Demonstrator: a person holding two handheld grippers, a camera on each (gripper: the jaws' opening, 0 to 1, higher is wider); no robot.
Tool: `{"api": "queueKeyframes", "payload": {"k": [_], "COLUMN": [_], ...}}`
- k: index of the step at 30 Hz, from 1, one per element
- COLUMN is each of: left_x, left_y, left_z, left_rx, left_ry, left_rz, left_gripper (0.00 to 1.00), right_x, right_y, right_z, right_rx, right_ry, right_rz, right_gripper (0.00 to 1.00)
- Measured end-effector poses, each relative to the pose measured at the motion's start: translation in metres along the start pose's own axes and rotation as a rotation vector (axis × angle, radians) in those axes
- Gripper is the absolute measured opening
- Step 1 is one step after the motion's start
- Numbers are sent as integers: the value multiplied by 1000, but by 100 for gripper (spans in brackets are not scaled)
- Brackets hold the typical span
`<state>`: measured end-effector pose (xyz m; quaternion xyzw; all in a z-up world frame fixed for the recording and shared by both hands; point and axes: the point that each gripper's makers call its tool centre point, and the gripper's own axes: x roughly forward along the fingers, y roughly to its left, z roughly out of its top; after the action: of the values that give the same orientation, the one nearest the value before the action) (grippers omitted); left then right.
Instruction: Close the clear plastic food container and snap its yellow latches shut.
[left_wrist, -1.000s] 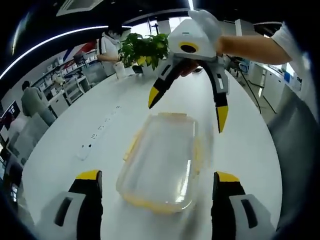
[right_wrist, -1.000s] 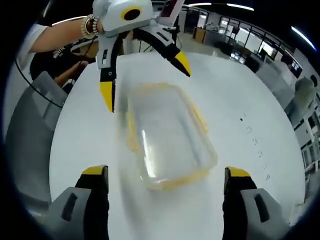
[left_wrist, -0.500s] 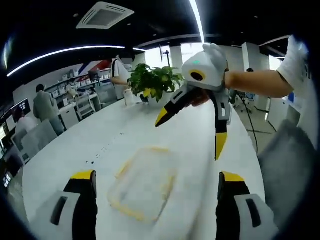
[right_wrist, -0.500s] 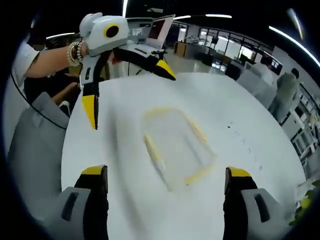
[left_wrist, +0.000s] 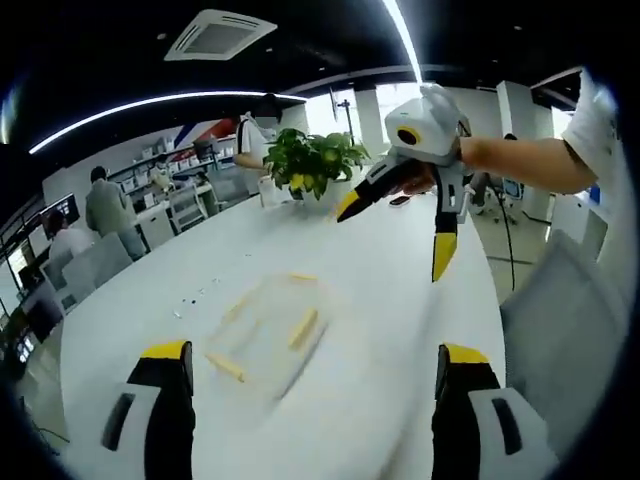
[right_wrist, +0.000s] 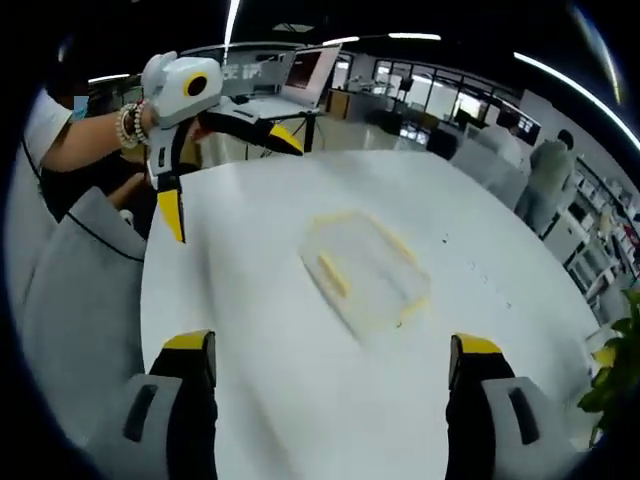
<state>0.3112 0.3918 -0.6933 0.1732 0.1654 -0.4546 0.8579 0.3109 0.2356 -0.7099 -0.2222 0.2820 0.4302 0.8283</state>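
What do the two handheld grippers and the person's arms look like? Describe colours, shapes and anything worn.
Both grippers have white rounded bodies with a yellow-ringed round lens, black arms and yellow-tipped jaws. The right gripper shows in the left gripper view, held by an arm in a short white sleeve. The left gripper shows in the right gripper view, the wrist behind it wearing a beaded bracelet. Each view's own jaws are black with yellow tips and grey-white housings.

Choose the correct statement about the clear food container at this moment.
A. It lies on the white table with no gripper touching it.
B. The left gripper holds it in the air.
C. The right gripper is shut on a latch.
A: the container lies on the white table, while the left gripper and right gripper are open, apart from it.
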Motion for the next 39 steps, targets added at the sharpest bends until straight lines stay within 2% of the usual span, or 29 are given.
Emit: {"api": "queueKeyframes", "payload": {"k": [4, 5, 8, 10, 12, 14, 20, 22, 26, 28, 29, 31, 33, 39], "left_x": [-15, -22, -37, -46, -55, -63, -76, -80, -90, -96, -100, -106, -111, -120], "left_y": [-4, -5, -18, -27, -32, -39, -65, -68, -77, -77, -74, -76, -75, -78], "left_z": [-7, -9, -12, -16, -15, -18, -38, -43, -50, -55, -55, -56, -59, -69], "left_rx": [-21, -29, -44, -68, -101, -120, -144, -133, -171, -155, -158, -176, -205, -213], "left_ry": [-14, -23, -42, -41, -79, -88, -88, -90, -105, -82, -91, -108, -114, -116], "left_rz": [20, 37, 36, 28, 43, 50, 59, 82, 97, 116, 144, 146, 171, 217], "left_gripper": [99, 99, 99, 99, 99, 99, 99, 98, 97, 96, 95, 95, 95, 94], "right_x": [-12, -16, -27, -32, -35, -37, -51, -54, -65, -70, -71, -73, -74, -68], "right_y": [4, 4, 12, 20, 24, 31, 52, 57, 67, 70, 73, 78, 84, 98], "right_z": [-3, -4, -3, -10, -24, -35, -51, -55, -62, -70, -73, -76, -79, -84], "right_rx": [28, 42, 68, 75, 69, 72, 131, 148, 181, 228, 267, 317, 323, 331], "right_ry": [-29, -40, -102, -99, -59, -47, -85, -93, -134, -153, -170, -196, -195, -182], "right_rz": [-46, -77, -117, -127, -152, -161, -217, -236, -287, -318, -321, -327, -323, -329], "right_gripper": [93, 93, 93, 93, 93, 93, 92, 92, 91, 90, 90, 89, 89, 88]}}
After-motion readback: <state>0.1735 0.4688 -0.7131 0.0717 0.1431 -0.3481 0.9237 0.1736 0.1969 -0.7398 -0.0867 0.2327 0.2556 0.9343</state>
